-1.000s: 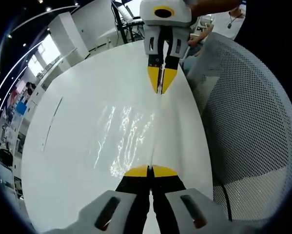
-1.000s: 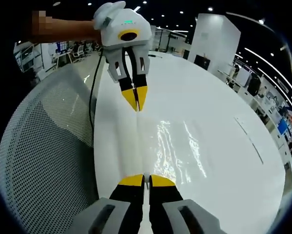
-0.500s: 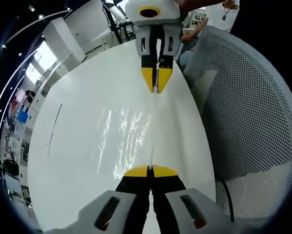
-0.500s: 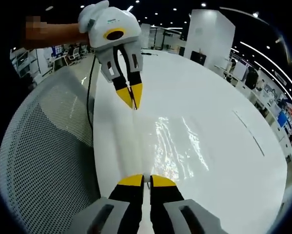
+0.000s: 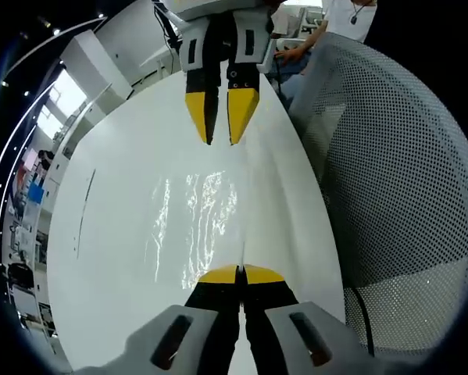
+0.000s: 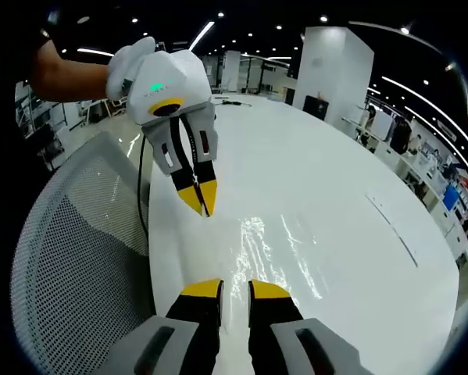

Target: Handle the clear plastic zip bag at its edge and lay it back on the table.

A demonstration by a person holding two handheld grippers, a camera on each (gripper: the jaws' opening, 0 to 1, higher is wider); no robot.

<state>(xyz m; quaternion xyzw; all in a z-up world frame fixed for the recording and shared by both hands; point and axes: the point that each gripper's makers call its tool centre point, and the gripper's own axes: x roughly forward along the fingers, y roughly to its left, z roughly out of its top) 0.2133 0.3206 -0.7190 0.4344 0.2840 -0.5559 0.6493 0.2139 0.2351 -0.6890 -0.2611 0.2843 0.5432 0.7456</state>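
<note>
Yellow-tipped fingers [image 5: 222,275] of the left gripper [image 5: 240,275] are pressed together on the near edge of the clear plastic zip bag [image 5: 194,215], which lies glistening on the round white table [image 5: 108,234]. Across the bag, the right gripper [image 6: 234,290] has parted its jaws since half a second ago and let go of the far edge. Probably the laying down is almost finished. Beside the table stands a grey mesh chair [image 5: 390,180]. The bag's outline is hard to see.
</note>
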